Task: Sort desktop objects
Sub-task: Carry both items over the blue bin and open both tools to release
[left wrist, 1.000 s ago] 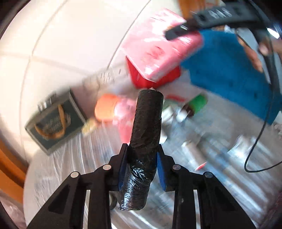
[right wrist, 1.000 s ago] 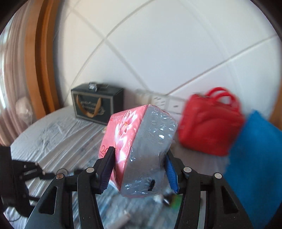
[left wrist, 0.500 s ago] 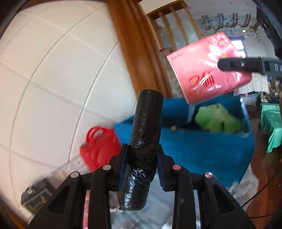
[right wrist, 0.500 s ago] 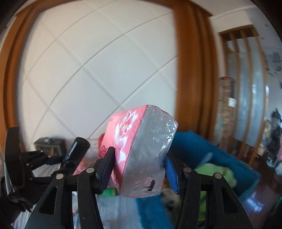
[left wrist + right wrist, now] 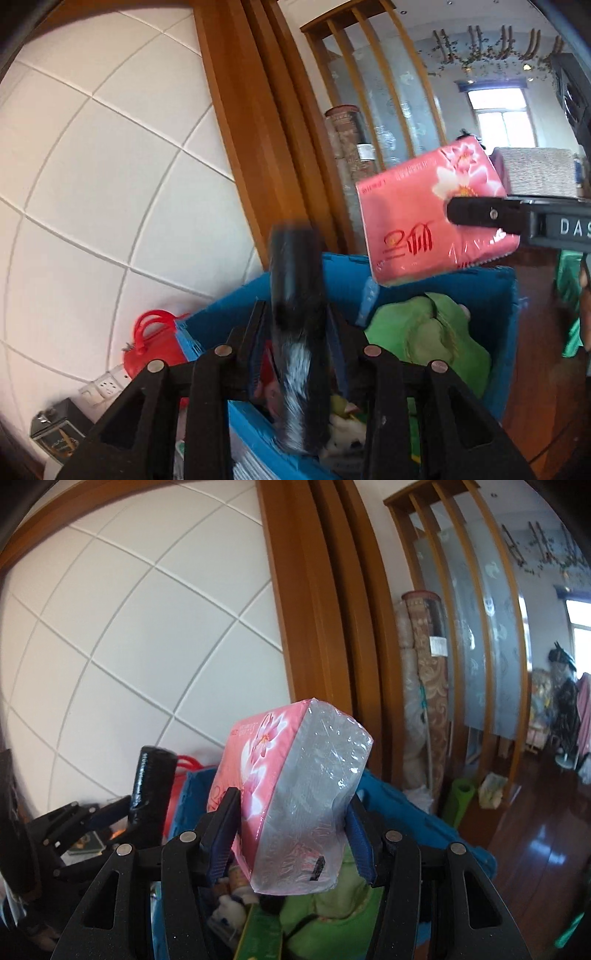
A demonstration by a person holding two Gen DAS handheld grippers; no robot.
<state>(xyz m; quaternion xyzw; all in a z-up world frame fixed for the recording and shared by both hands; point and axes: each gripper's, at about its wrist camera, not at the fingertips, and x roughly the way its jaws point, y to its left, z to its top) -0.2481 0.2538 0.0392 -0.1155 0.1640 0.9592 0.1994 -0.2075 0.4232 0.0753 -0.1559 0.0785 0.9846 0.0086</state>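
Left wrist view: I am looking over a blue bin (image 5: 480,291) standing against a white panelled wall (image 5: 92,166) and a wooden frame (image 5: 251,129), with a red handbag (image 5: 151,343), a wall socket (image 5: 107,386) and a dark box (image 5: 55,435) lying to its left. My left gripper (image 5: 295,314) is hanging above the bin's near edge; its jaws have just been opening, and the black roll (image 5: 295,280) between them is smearing into a blur, with a sliver of gap showing at each pad. To the right, my right gripper (image 5: 291,801), its jaws also just easing wider, is pressing both pads on the pink tissue pack (image 5: 306,775) over the bin. A green soft thing (image 5: 424,332) is filling the bin's right side; the things under it are too jumbled to name. A shiny wooden floor (image 5: 535,849) is stretching far right past rolled carpets (image 5: 421,701).
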